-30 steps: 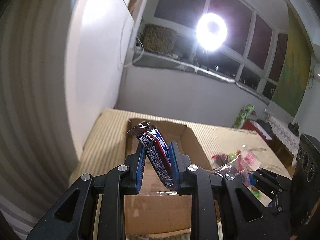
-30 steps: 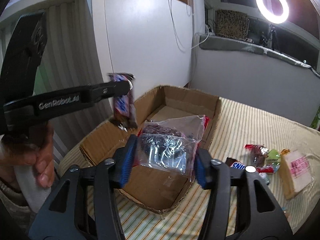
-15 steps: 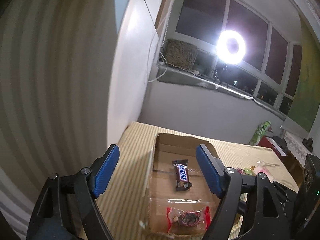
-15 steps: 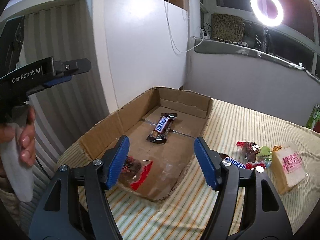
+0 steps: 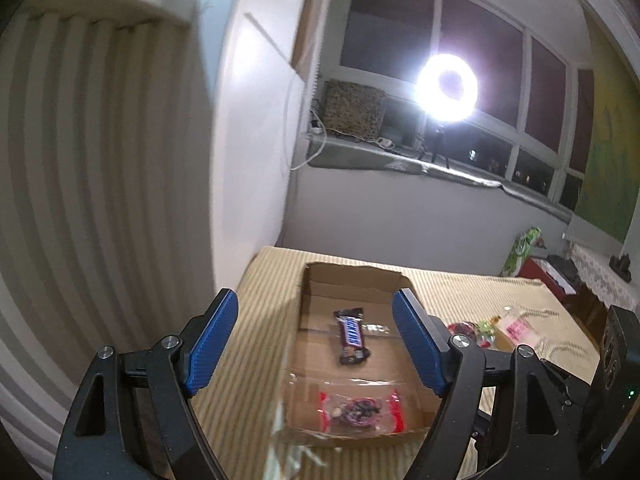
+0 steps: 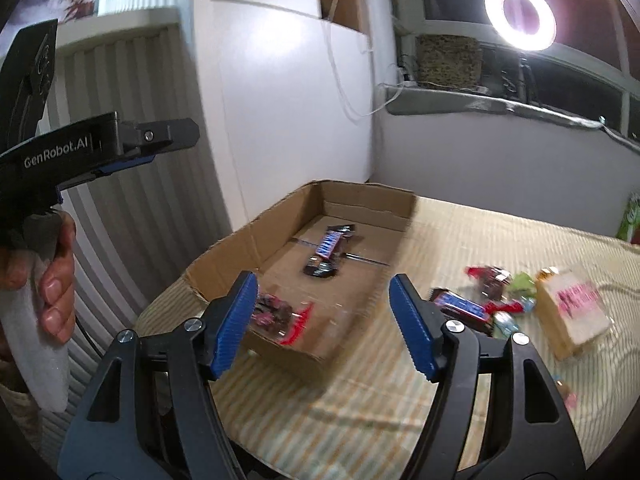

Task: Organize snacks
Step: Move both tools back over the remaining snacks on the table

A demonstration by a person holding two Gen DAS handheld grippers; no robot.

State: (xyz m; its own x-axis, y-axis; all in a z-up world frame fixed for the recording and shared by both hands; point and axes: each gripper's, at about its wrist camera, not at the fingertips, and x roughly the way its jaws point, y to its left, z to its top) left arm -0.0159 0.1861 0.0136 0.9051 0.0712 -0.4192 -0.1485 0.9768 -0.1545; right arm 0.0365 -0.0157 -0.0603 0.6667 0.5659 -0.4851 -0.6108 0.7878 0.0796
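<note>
Snacks still loose lie in a heap (image 6: 492,300) on the striped bench (image 6: 460,240), just right of the box (image 6: 256,248) and right of the right tool (image 6: 322,322), which is plainly the nearer one. The left tool (image 5: 314,340) hangs over the box's left side, well apart from the heap. Both tools stand apart with nothing between the pads; their jaws have just been opening. In the box lie 2 items: a bar (image 5: 352,338), its long axis running toward the far wall, and a bag (image 5: 360,414) at the near end. A blue bar (image 6: 460,306) in the heap lies aslant, near the box's right wall. I'd judge a sideways reach right has open bench, with only that wall to clear.
</note>
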